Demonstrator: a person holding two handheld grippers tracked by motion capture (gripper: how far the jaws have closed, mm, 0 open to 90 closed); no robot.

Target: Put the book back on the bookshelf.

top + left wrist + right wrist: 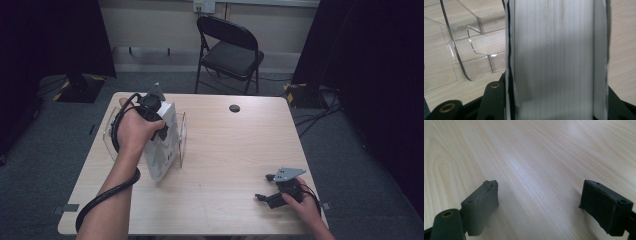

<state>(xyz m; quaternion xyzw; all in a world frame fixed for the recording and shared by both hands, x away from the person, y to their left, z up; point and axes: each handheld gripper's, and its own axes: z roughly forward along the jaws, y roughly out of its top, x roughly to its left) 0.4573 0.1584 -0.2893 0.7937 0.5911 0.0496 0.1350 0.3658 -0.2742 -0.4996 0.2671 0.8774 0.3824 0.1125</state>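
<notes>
White book clamped in our left tool, right tool idle

Nearest us, at about five o'clock on the desk [220, 200], our right tool [265, 187] rests with its jaws well apart and nothing between them. Farther off, at about ten o'clock, our left tool [159, 129] is clamped across the thick white book [162, 150], which stands tilted on one corner just beside the clear plastic stand [182, 135]. We judge the risk to be the heavy book pivoting in that grip, or its edge knocking the light stand away.
</notes>
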